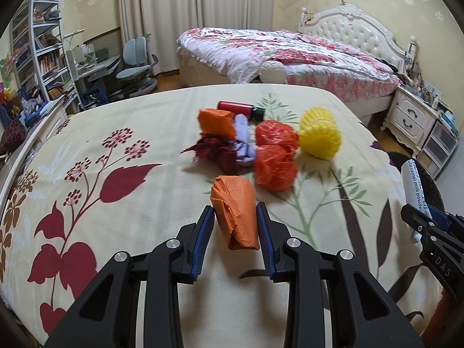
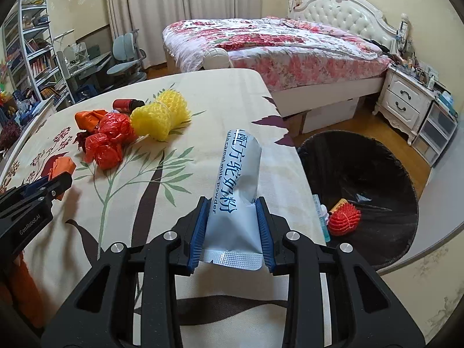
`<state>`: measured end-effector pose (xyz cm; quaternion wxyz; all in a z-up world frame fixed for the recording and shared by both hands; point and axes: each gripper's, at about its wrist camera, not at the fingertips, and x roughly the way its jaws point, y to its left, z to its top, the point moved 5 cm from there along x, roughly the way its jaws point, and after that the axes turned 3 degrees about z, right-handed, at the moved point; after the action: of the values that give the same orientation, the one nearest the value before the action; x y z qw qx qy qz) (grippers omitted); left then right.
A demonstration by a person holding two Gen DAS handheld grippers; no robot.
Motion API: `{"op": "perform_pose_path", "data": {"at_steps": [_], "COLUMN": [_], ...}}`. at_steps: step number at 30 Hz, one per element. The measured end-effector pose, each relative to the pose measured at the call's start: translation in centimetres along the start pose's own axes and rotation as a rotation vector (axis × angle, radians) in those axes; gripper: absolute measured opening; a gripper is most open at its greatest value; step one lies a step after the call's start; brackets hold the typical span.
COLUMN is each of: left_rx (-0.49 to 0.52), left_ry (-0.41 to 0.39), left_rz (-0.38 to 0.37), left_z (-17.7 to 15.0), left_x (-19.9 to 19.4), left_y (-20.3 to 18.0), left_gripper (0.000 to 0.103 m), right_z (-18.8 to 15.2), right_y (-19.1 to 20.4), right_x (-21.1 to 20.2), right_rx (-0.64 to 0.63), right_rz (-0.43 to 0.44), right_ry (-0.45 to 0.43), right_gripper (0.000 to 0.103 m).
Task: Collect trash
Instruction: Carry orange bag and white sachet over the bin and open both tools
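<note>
Left gripper (image 1: 235,220): It is squeezed shut on an orange paper wad (image 1: 235,214). The blue pads press on both sides of the wad, so it hangs off the cloth and casts a shadow below.
Right gripper (image 2: 232,220): It is squeezed shut on a pale blue milk powder packet (image 2: 236,191). It grips near the sealed bottom end, so the long part sticks out in front.
Why both are full: I think each hand took one piece, so two pieces can go in one trip.
Trash bin (image 2: 406,174): It has a black bag inside and sits on the floor, just past the right edge of the table. It is low and close, so trash can drop straight in.
Already in the bin: a red foam net ball (image 2: 345,220) and a small bottle (image 2: 322,217) lie at the bottom.
Trash left on the table: two red plastic bag balls (image 1: 275,150), a yellow foam net (image 1: 319,133), another orange paper wad (image 1: 216,123), a dark red crumpled bit (image 1: 220,150), a pale purple wrapper (image 1: 243,139) and a red can (image 1: 237,108) lying on its side. They sit bunched close, far from the table's near edge.
Table (image 1: 116,116): It wears a cream cloth with flowers.
Next step, I guess: carry both pieces over the bin and let go.
Watch out: the packet is long and could catch the bin's rim.
</note>
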<state>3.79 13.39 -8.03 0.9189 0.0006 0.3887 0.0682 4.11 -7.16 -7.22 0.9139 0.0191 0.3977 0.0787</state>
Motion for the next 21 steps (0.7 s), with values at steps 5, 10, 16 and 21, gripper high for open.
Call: {"op": "perform_pose_path", "data": {"at_steps": [5,10,16,21], "left_rx": [0.027,0.058,0.097,0.135], "left_ry": [-0.01,-0.023,-0.035,-0.052], "left_rz": [-0.029,-0.063,-0.109,-0.146], "left_z": [0.2,0.5,1.1,1.8], "left_x": [-0.3,-0.6,-1.0,-1.1], "left_y": [-2.4,-4.8,-7.9,-10.9], "left_gripper": [0.033,0.033,0.033,0.033], "right_z": [-0.1,0.0,0.2,0.4], "right_y": [-1.9,-3.9,-6.5,-8.9], "right_x": [-0.8,-1.3,-1.7,-1.8], "right_rx": [0.026,0.053,0.093,0.131], "right_rz": [-0.021,-0.045,-0.082,-0.116], "right_ry": [-0.016,-0.029,-0.044,-0.053], "right_gripper": [0.032,0.032,0.032,0.032]}}
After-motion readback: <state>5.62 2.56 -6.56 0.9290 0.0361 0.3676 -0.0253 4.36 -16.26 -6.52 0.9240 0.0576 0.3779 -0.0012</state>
